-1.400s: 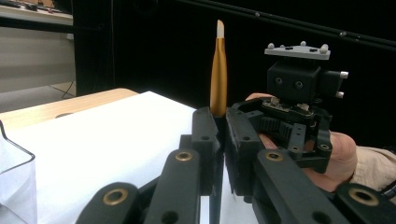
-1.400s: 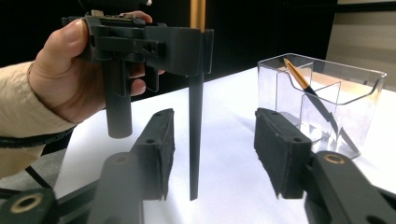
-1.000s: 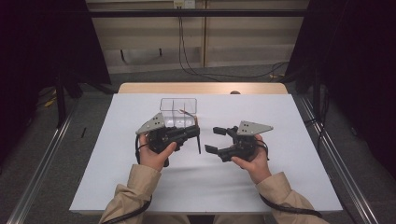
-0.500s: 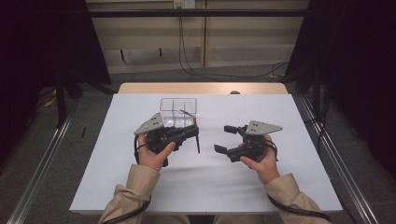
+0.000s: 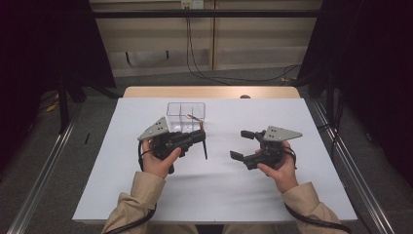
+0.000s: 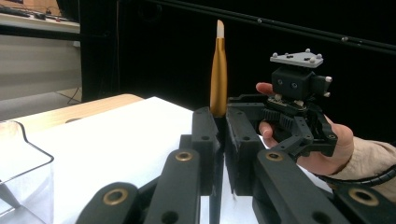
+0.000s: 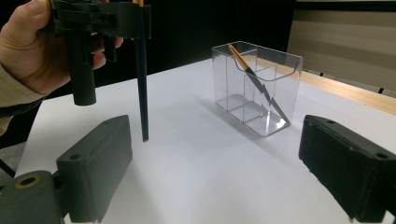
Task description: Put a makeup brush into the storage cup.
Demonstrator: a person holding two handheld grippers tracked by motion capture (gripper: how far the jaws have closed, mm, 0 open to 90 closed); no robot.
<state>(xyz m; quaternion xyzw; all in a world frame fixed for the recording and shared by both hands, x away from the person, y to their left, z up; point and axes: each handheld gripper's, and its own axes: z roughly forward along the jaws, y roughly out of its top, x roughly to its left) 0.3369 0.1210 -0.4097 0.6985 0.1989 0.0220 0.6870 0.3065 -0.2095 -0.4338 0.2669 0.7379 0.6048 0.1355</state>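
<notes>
My left tool (image 5: 195, 139) clamps a paintbrush (image 6: 218, 74) upright, just in front of the clear organizer (image 5: 186, 116) on the counter (image 5: 122, 185). My right tool (image 5: 239, 145), jaws just widened and empty, hangs well apart.

The person wears tan long sleeves (image 5: 141, 197). Each hand carries a black plastic gripper: the left gripper (image 5: 199, 138) and the right gripper (image 5: 242, 145) each bear a grey three-cornered plate, brass-ringed pivots, blocky black jaws and a trailing black cable.
</notes>
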